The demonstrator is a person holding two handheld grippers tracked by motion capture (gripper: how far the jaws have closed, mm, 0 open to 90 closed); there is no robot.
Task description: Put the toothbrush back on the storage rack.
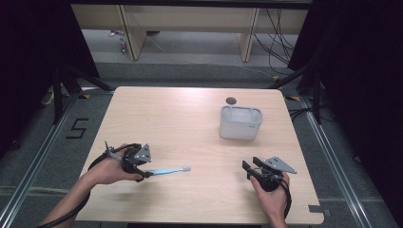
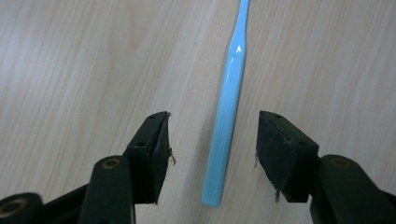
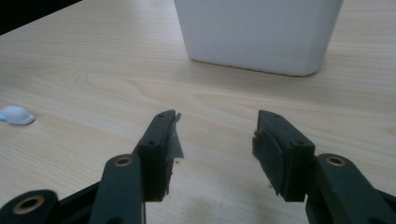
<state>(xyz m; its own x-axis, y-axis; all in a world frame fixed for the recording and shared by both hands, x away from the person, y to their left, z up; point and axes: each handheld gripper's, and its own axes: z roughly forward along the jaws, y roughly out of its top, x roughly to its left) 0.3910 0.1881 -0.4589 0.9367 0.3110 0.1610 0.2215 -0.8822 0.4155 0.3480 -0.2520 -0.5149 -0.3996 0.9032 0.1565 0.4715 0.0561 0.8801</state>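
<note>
A light blue toothbrush [image 1: 172,170] is lying flat on the wooden table [image 1: 180,123], on the near left part of it, with its white brush end pointing toward the middle of the table. In the left gripper view the toothbrush [image 2: 229,107] is lying between the two black jaws, and its handle end is sitting down low in the gap. The left gripper [image 1: 142,172] is hanging right over that handle end — its jaws are standing apart with bare wood on both sides of the handle, so they are not pinching it. A hand [image 1: 107,171] is holding this gripper from the left. The right gripper [image 1: 248,170] is waiting well apart from the toothbrush, near the right front of the table, in the person's other hand [image 1: 272,192]. In the right gripper view its jaws are spread wide with nothing between them, and the right gripper [image 3: 217,140] is pointing at a white tub [image 3: 259,35] — the toothbrush head [image 3: 16,115] is peeking in at the left edge there. From above, the white tub [image 1: 240,122] is standing farther back on the right side of the table, well away from both grippers. A small dark round hole [image 1: 231,100] is sitting in the tabletop just behind the tub.
</note>
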